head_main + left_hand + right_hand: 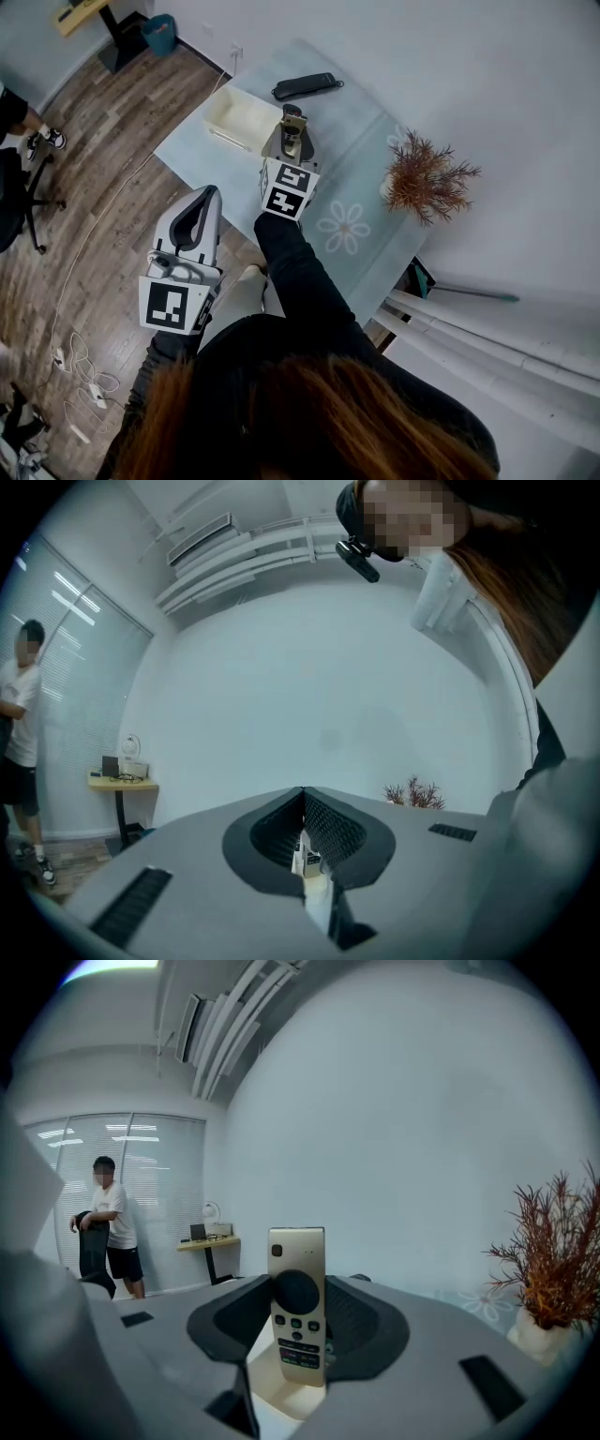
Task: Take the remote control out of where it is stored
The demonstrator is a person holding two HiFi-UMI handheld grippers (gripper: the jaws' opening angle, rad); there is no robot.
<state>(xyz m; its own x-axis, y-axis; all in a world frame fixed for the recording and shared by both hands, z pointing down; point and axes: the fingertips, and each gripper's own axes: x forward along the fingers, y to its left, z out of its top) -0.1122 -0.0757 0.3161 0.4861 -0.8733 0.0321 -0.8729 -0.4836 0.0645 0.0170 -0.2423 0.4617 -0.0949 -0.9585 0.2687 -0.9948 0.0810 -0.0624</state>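
A gold remote control with a round black pad and small buttons stands upright between the jaws of my right gripper, which is shut on its lower half. In the head view that right gripper holds the remote control just above the right end of an open white box on the pale blue table. My left gripper hangs off the table's near edge, over the floor. Its jaws meet at their tips with nothing between them, as the left gripper shows in its own view.
A black remote-like device lies at the table's far side. A dried reddish plant in a white pot stands at the right, by the wall. A person stands far off by a window. Cables lie on the wooden floor.
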